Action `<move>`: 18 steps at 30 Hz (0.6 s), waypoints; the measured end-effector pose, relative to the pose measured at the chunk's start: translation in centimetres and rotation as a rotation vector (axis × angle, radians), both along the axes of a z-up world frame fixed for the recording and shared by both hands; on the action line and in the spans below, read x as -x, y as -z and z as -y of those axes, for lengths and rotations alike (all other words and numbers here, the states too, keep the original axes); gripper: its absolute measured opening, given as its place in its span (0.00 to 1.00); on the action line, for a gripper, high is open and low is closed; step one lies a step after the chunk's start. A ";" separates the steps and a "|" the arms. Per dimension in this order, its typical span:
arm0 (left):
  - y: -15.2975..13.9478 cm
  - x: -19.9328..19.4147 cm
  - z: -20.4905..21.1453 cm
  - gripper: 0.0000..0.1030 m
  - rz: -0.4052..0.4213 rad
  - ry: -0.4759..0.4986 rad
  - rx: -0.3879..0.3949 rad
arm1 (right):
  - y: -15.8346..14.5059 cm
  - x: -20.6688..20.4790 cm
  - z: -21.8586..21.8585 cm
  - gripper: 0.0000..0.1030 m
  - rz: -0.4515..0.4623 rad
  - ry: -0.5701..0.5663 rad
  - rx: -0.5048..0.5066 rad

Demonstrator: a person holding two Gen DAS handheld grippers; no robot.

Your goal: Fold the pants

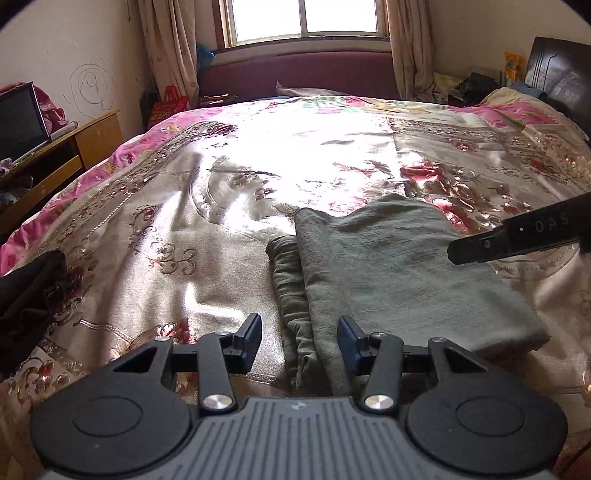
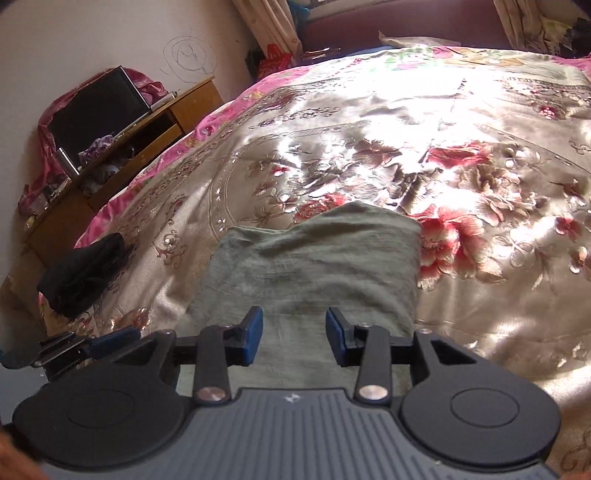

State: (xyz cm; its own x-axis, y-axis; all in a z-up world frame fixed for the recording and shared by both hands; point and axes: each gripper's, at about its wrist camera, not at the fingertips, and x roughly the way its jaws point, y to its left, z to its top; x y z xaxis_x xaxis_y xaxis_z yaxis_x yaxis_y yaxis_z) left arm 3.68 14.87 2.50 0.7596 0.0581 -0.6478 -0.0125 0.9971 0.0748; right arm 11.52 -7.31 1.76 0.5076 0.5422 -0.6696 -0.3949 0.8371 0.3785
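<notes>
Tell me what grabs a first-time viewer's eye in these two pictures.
The shiny floral bedspread fills both views, glaring white where light from the window hits it. On it, near the cameras, lie the folded grey-green pants, with the open left gripper at their edge and the open right gripper above them. A dark garment sits bunched near the bed's left edge.

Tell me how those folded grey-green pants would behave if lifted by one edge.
The pants look like soft, wrinkled fabric, so they would probably droop and unfold. Lying on the glossy satin bedspread, they would likely slide easily when pushed.
</notes>
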 end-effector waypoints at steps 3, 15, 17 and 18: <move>-0.9 0.5 1.2 0.59 0.012 0.014 0.020 | 0.3 1.6 1.5 0.39 -0.023 0.032 -0.027; -1.2 2.9 6.1 0.66 0.013 0.038 0.038 | 0.4 6.1 3.1 0.39 -0.030 0.089 0.044; -1.2 3.4 6.6 0.69 0.021 0.047 0.035 | 0.4 6.7 2.9 0.39 -0.029 0.093 0.056; -1.2 3.6 6.8 0.72 0.026 0.049 0.031 | 0.4 6.8 2.8 0.39 -0.029 0.094 0.061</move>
State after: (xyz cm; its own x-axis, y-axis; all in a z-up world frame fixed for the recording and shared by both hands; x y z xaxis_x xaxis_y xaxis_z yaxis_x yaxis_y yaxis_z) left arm 0.07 8.05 3.74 0.7775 0.0008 -0.6289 0.0345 0.9984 0.0439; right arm 4.68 -10.16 1.32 0.5346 0.4508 -0.7149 -0.3028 0.8919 0.3360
